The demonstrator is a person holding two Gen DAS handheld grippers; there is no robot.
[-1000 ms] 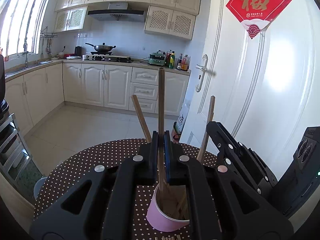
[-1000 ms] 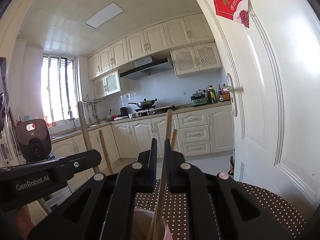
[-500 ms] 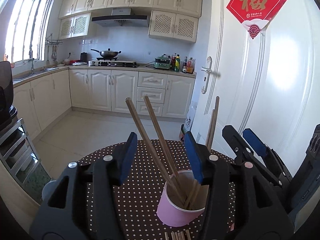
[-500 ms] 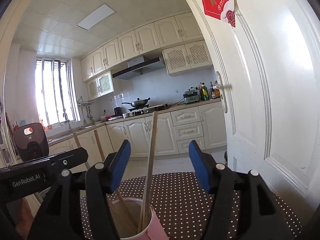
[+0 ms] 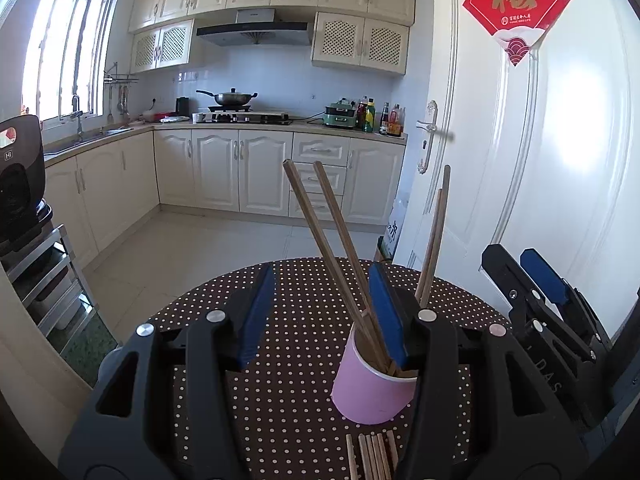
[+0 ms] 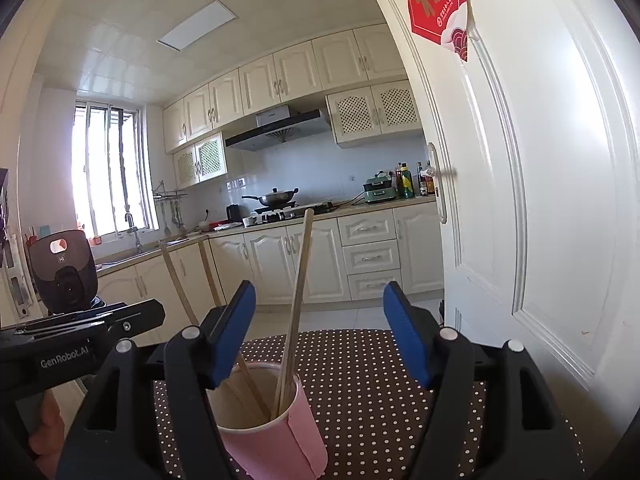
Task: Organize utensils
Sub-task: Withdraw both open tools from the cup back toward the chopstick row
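Note:
A pink cup (image 5: pixel 372 388) stands on the dotted table and holds several wooden chopsticks (image 5: pixel 332 240). My left gripper (image 5: pixel 320 316) is open just in front of the cup; two chopsticks lean up between its blue pads, free of both. More chopsticks (image 5: pixel 372 456) lie flat on the cloth near the bottom edge. In the right wrist view the cup (image 6: pixel 272 432) sits low and left of centre. My right gripper (image 6: pixel 320 336) has its jaws opening; an upright chopstick (image 6: pixel 298 300) stands between them, untouched. Each gripper shows in the other's view: right gripper (image 5: pixel 536 292), left gripper (image 6: pixel 80 332).
The round table wears a brown cloth with white dots (image 5: pixel 280 380). A white door (image 5: pixel 540 160) stands close on the right. A black appliance (image 5: pixel 18 176) sits on a metal rack at the left. Kitchen cabinets (image 5: pixel 240 172) line the far wall. A hand (image 6: pixel 48 428) shows at the lower left.
Both grippers were shut on a chopstick each over the cup. Both have opened and drawn back a little, and the released chopsticks now lean inside the cup.

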